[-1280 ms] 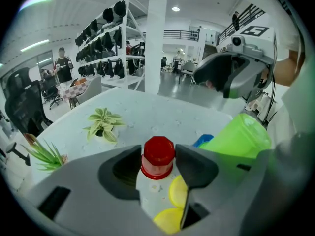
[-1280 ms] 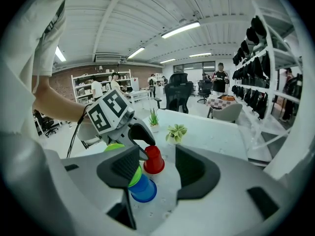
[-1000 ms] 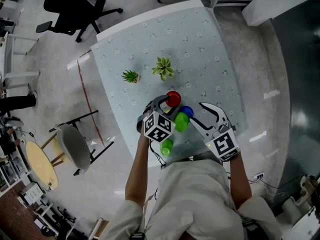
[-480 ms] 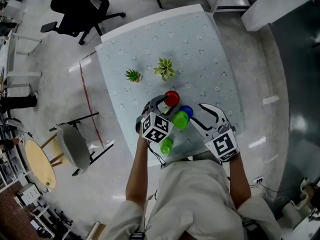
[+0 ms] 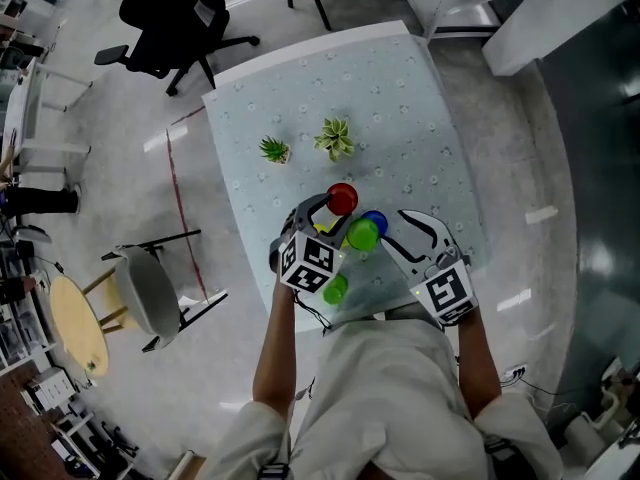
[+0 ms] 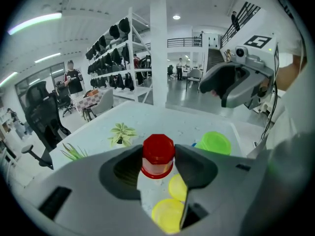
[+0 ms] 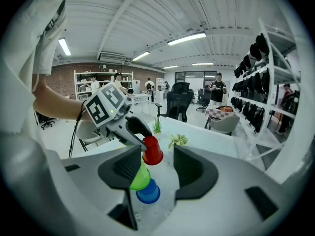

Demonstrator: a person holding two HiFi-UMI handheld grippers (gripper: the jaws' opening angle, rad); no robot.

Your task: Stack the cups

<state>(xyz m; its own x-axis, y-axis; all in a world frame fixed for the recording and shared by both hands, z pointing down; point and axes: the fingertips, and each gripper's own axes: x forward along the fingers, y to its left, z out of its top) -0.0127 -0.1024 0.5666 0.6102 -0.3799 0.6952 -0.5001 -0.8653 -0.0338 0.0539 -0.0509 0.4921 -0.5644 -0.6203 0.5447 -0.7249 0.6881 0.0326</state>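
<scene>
My left gripper is shut on an upside-down red cup, held just above the table. Below it lie two yellow cups. A green cup sits upside down on a blue cup. My right gripper reaches around this pair with its jaws closing; the green cup is against the left jaw, while the right jaw stands apart from it. A second green cup lies near the table's front edge.
Two small potted plants stand mid-table on the patterned table. A black office chair is beyond the far left corner, and a grey chair is on the floor at left.
The right gripper's jaws have narrowed a little around the green and blue cups. The left gripper keeps the red cup in nearly the same place.
</scene>
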